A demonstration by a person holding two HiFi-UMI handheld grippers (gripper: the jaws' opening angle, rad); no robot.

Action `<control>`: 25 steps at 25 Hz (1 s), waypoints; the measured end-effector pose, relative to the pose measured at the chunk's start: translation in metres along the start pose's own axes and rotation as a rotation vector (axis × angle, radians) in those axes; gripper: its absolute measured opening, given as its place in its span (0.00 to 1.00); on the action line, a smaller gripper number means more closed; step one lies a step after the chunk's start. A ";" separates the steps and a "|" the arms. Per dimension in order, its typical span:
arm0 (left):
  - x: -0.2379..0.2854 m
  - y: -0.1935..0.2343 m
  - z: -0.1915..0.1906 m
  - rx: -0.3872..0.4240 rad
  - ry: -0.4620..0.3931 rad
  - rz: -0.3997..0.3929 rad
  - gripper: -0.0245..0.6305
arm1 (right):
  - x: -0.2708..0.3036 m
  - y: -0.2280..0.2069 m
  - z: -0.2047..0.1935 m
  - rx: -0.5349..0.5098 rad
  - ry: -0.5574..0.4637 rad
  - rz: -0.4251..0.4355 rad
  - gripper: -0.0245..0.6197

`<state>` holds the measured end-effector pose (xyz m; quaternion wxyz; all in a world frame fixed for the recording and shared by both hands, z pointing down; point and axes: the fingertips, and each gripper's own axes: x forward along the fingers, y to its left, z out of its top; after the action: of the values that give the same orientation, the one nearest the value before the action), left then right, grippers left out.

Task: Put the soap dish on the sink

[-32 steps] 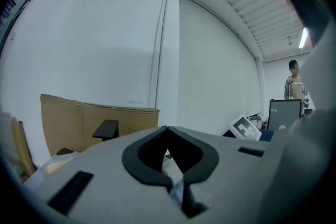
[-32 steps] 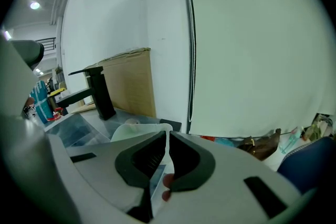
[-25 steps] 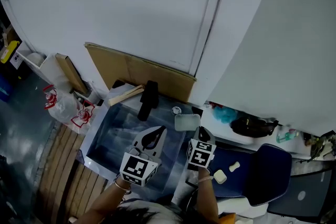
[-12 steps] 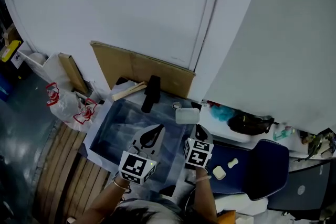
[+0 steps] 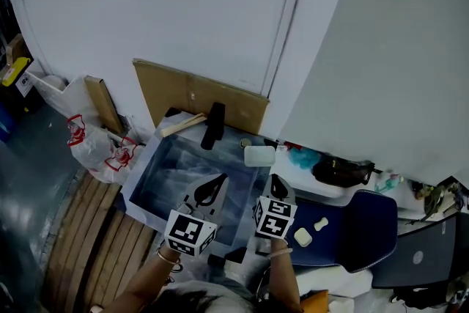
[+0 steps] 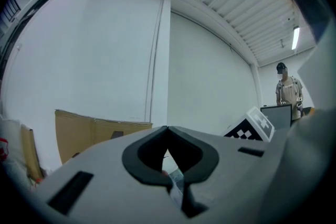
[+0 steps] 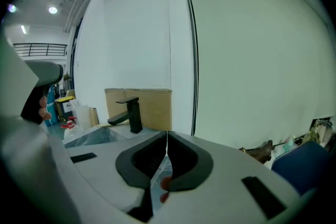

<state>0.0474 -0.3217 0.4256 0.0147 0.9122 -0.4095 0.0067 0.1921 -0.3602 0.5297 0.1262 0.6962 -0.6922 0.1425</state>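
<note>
Steel sink [image 5: 179,166] against white wall [image 5: 168,4], cardboard [image 5: 183,95] behind

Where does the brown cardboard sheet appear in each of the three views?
Head view: the cardboard sheet leans on the white wall, left of centre, behind the black faucet.
Left gripper view: lower left, against the same wall.
Right gripper view: left of centre, behind the faucet.
Shared landmark: the vertical wall seam, just right of the sheet.
</note>
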 end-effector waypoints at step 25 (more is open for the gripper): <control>-0.115 -0.041 0.042 0.046 -0.086 -0.039 0.05 | -0.168 0.068 0.043 -0.093 -0.225 0.037 0.08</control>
<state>0.0018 -0.2094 0.3802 -0.0234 0.9196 -0.3914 -0.0232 0.1253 -0.2214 0.4255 0.0773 0.6881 -0.7207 0.0333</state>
